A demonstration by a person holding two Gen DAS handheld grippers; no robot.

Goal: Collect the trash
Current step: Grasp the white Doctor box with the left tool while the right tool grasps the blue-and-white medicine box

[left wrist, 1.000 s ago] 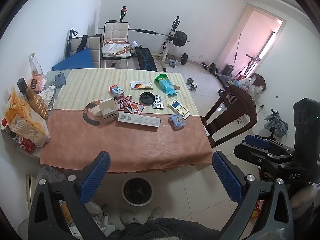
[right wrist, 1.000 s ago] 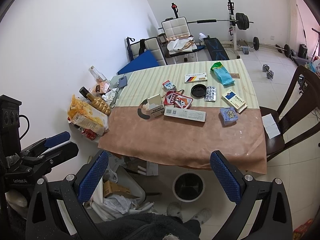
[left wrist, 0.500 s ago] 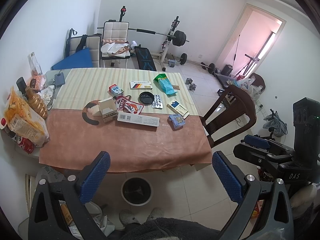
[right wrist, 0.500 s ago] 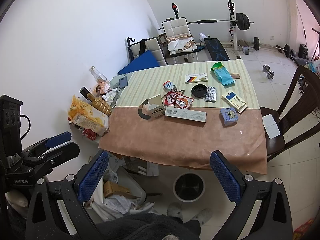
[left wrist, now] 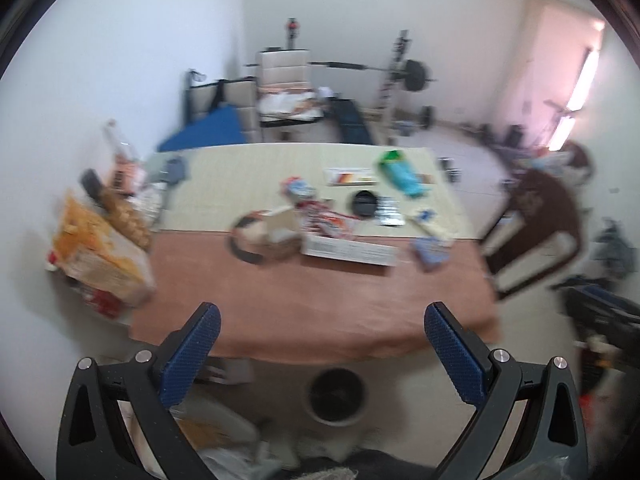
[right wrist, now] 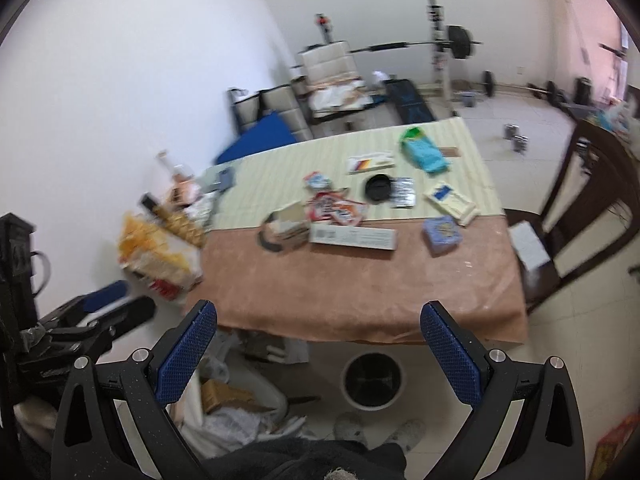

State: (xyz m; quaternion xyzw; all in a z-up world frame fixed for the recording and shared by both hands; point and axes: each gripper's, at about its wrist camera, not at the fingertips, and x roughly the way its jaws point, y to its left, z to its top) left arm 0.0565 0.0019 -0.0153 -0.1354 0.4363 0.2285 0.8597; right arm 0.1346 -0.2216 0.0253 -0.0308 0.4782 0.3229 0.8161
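Trash (right wrist: 352, 216) litters the table (right wrist: 360, 280), well beyond both grippers' wide-spread, empty fingers (right wrist: 184, 356).

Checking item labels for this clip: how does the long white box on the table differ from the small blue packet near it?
The long white box is a slim, elongated carton with printed markings on top; the small blue packet is short, squarish and patterned blue. The white box lies near the table's middle, next to a red-and-white wrapper; the blue packet sits towards the chair side, beside a white-and-blue box. Both lie flat on the brown cloth, untouched, with both grippers open and well short of them.
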